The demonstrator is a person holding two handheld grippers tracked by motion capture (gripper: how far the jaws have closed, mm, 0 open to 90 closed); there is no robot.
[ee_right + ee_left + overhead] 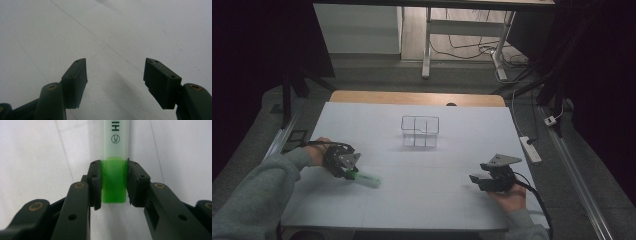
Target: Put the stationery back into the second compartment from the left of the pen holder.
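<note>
A highlighter pen [115, 142] with a pale body and a green cap end lies on the white table sheet at the left [368, 178]. My left gripper [113, 182] is shut on its green end, both pads pressing the sides. From above, the left gripper [351, 173] points right along the pen. My right gripper [115, 80] stands open over bare sheet, nothing between its fingers; it rests at the right of the table [477, 181], pointing left.
A small wire basket [420, 131] with compartments stands at the middle back of the white sheet [422, 200]. A power strip [530, 148] lies off the table's right edge. Desk legs and cables are behind the table.
</note>
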